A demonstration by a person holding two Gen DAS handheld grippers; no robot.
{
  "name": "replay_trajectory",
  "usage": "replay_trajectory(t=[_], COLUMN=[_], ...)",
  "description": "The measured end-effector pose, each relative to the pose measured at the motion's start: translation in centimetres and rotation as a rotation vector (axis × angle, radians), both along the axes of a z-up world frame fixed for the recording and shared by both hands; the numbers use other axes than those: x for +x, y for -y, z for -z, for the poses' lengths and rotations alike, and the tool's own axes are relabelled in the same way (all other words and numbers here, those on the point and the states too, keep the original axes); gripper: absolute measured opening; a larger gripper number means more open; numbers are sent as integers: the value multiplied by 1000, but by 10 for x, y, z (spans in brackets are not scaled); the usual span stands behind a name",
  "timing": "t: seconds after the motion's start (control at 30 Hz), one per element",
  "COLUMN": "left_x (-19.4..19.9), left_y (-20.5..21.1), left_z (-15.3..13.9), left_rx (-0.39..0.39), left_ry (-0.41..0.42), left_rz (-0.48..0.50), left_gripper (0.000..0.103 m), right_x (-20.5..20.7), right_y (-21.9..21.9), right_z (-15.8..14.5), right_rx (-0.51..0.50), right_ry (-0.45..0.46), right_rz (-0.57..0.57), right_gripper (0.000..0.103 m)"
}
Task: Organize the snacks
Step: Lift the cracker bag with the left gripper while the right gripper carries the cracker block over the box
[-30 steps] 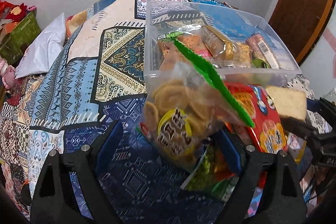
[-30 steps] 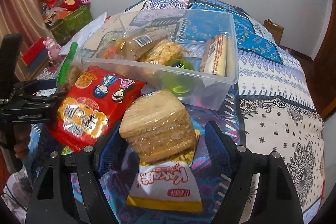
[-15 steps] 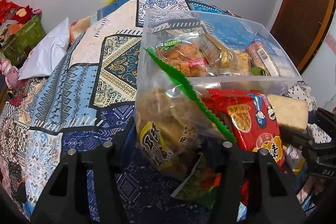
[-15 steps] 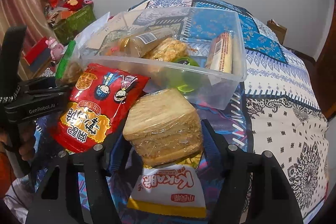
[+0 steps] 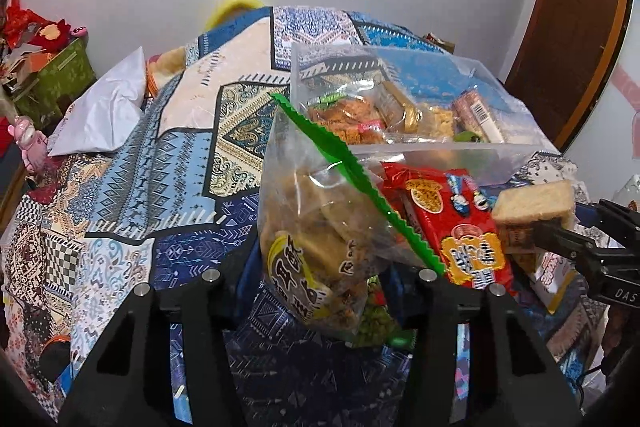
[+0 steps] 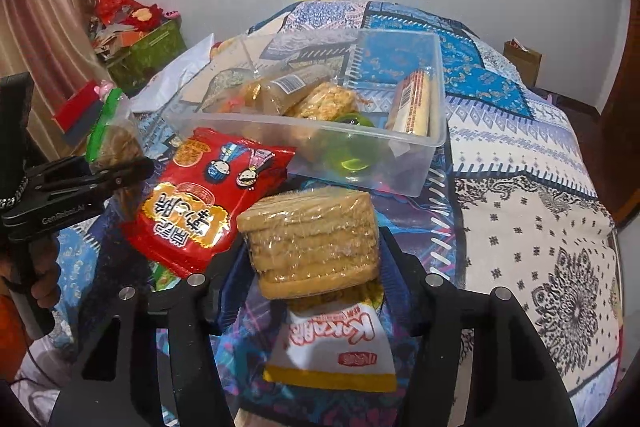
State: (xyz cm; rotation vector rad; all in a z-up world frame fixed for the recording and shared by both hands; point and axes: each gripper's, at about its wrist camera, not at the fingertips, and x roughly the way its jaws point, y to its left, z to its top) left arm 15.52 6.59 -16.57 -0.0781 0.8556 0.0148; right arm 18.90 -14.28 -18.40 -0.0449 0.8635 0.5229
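Observation:
My left gripper (image 5: 324, 279) has its jaws closing, and the pads press on a clear bag of round cookies (image 5: 320, 235) with a green seal strip, held up off the patterned bedspread (image 5: 180, 155). My right gripper (image 6: 314, 267) is closing too, its blue pads squeezing a film-wrapped stack of crackers (image 6: 312, 239). In the left wrist view that cracker stack (image 5: 532, 203) sits in the right gripper (image 5: 560, 239) at the far right. A clear plastic box (image 6: 360, 163) holding several snacks stands just beyond both. A red snack packet (image 6: 208, 203) lies between the grippers.
A white and yellow packet (image 6: 336, 347) lies under the cracker stack, a green packet (image 5: 376, 319) under the cookie bag. A white pillow (image 5: 104, 111) and a green box (image 6: 148, 55) are at left, a wooden door (image 5: 572, 27) at right. A hand (image 6: 40, 287) holds the left gripper.
Both grippers have closed from wide open onto their snacks. The left one has risen with the cookie bag; the cracker stack now sits tight between the right pads.

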Motion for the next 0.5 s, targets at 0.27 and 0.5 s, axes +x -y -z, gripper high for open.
replay_trajectory(t=[0.27,0.5], left_x=[-12,-15], left_y=[-1,0], left_z=[-28,-49], left_rx=[-8,-31], left_ry=[56,98], left_rz=[-16,-21], left_gripper=[52,52], right_x=[-8,-14], right_y=[11,16], right_z=[-22,-39], right_rx=[38,68], right_ry=[43,87], right_rz=[18,25], right_gripper=[55,55])
